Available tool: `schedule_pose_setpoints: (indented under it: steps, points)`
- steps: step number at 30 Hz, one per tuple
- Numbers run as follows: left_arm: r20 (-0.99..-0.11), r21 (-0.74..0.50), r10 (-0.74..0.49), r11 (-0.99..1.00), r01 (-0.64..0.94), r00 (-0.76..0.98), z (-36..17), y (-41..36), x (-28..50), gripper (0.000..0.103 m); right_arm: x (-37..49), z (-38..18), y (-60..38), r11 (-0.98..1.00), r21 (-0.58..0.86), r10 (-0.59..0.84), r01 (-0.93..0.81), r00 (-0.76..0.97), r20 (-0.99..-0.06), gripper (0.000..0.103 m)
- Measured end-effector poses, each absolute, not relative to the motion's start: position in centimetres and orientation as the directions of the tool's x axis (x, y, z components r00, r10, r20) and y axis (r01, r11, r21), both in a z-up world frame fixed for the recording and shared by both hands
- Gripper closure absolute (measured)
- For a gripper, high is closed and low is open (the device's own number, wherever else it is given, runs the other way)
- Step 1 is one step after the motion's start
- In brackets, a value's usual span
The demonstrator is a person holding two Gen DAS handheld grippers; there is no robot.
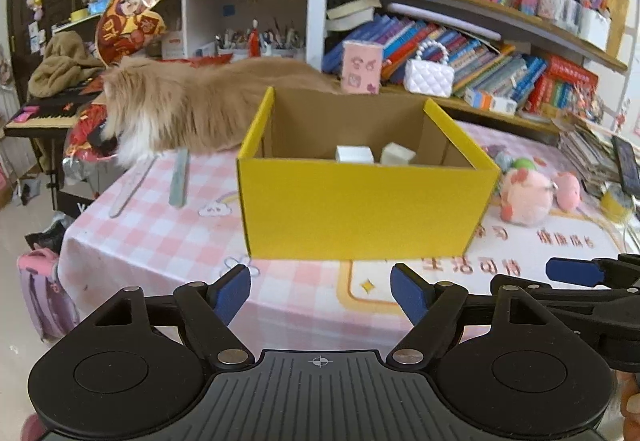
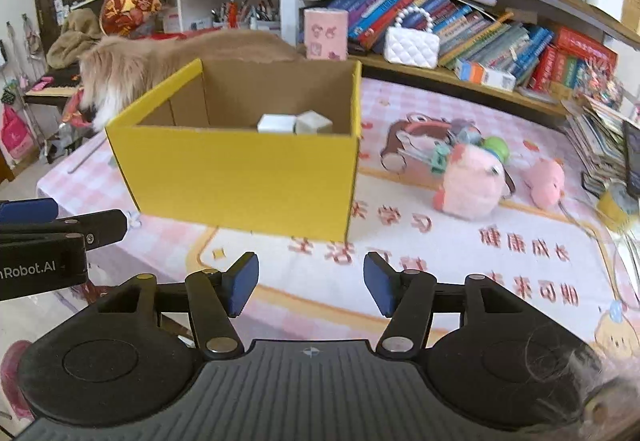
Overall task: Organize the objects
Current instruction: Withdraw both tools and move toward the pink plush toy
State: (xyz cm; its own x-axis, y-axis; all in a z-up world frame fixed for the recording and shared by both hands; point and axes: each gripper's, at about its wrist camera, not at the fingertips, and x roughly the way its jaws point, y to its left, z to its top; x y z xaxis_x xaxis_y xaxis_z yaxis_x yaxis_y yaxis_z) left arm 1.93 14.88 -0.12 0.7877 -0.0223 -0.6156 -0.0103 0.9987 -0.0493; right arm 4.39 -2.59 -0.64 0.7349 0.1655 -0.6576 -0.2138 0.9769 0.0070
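A yellow cardboard box [image 1: 360, 209] stands open on the pink checked tablecloth [image 1: 160, 233]; it also shows in the right wrist view [image 2: 240, 181]. Two white blocks [image 1: 354, 154] lie inside it, also seen in the right wrist view [image 2: 276, 123]. A pink plush toy [image 2: 472, 183] and a smaller pink plush [image 2: 546, 179] lie right of the box, next to a green-and-grey toy pile [image 2: 468, 145]. My left gripper [image 1: 320, 293] is open and empty in front of the box. My right gripper [image 2: 310, 283] is open and empty, in front of the box's right corner.
A long-haired tan cat [image 1: 192, 105] stands on the table behind the box. Bookshelves [image 1: 480, 41] with books and a white quilted purse [image 1: 428, 77] line the back. A stack of books [image 2: 600, 145] and a yellow tape roll [image 2: 616, 205] sit at the right edge. A ruler [image 1: 178, 177] lies left.
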Motion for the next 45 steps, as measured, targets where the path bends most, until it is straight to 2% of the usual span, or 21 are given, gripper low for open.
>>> schedule_pose_setpoints:
  steps: [7,20,28,33,45]
  points:
    - [-0.648,-0.02,-0.063,0.998,0.066,0.759,-1.2,12.8,1.0,0.015,2.6,-1.6,-4.8,0.995,0.016,0.084,-0.101,0.717,-0.692,0.04]
    - [-0.683,0.037,-0.185,0.957,0.286,0.706,-2.2,6.9,1.4,0.014,0.1,-2.6,-11.0,0.983,0.075,-0.061,0.17,0.675,-0.735,0.038]
    - [-0.691,0.042,-0.235,0.931,0.363,0.684,-2.5,3.6,2.4,0.014,-0.5,-3.3,-14.9,0.951,0.107,-0.11,0.29,0.64,-0.76,0.037]
    - [-0.702,0.034,-0.245,0.927,0.374,0.669,-2.6,1.6,3.5,0.014,0.1,-3.8,-17.2,0.936,0.116,-0.12,0.331,0.615,-0.779,0.037]
    - [-0.709,0.001,-0.289,0.912,0.41,0.644,-2.8,-5.1,6.9,0.014,3.3,-3.5,-22.5,0.949,0.056,-0.151,0.309,0.606,-0.781,0.034]
